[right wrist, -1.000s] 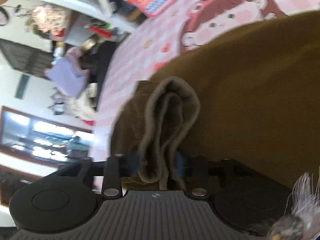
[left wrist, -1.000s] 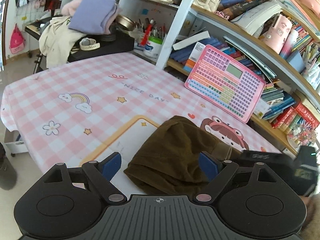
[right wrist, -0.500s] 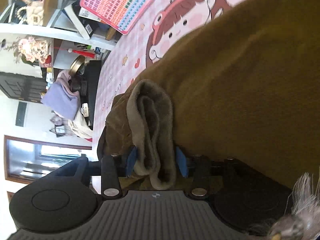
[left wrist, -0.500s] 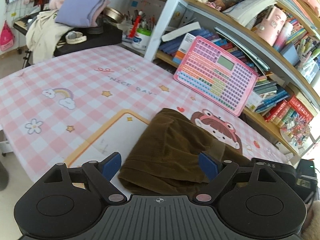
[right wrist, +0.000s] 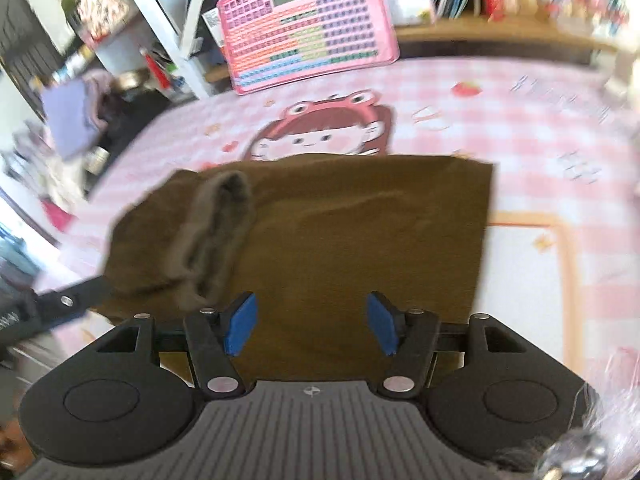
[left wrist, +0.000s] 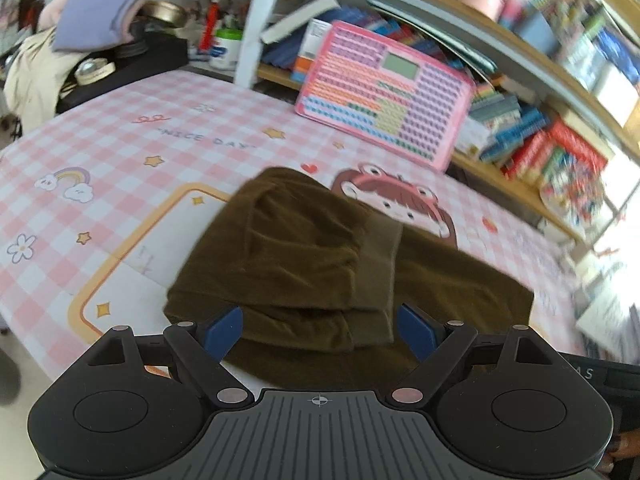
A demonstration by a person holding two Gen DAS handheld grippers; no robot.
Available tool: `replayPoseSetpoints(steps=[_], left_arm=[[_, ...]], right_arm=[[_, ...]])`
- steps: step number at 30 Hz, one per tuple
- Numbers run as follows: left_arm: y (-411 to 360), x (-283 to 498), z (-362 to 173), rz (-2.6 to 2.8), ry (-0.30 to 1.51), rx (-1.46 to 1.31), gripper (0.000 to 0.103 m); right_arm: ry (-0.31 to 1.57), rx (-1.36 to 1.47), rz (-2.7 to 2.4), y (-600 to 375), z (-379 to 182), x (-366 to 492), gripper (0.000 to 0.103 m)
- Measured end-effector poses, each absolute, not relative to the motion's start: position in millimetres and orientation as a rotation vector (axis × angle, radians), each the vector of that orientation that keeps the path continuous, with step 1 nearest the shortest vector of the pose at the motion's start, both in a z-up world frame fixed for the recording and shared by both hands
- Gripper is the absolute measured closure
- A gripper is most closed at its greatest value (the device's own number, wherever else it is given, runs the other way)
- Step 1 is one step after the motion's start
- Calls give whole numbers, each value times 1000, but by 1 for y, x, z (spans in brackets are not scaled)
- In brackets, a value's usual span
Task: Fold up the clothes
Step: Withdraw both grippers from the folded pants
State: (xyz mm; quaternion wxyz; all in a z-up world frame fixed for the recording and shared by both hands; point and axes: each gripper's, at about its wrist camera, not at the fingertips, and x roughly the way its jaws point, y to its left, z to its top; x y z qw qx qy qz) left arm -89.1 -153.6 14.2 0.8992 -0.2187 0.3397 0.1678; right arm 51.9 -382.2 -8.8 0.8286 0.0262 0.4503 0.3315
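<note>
The folded brown trousers lie on the pink checked tablecloth. The right gripper is opening, empty, ribbed cuff at ten o'clock. The left gripper gapes wide, gripping nothing.

I am seeing the shelf books smearing into colour, titles unreadable. The brown garment is running under my left gripper, its near edge hidden. The purple cloth is blurring too.
</note>
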Motion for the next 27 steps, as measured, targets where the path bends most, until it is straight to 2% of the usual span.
replayPoseSetpoints(steps=[6, 17, 20, 27], left_arm=[[-169, -85, 14, 284, 731, -378, 16], [-169, -90, 13, 240, 783, -220, 15], [-171, -95, 16, 221, 784, -163, 11], [-161, -108, 11, 185, 809, -131, 11]], right_arm=[[957, 48, 642, -398, -14, 41, 43], [879, -23, 464, -386, -2, 2, 33], [863, -48, 418, -383, -1, -14, 28], [848, -46, 322, -378, 1, -43, 22]])
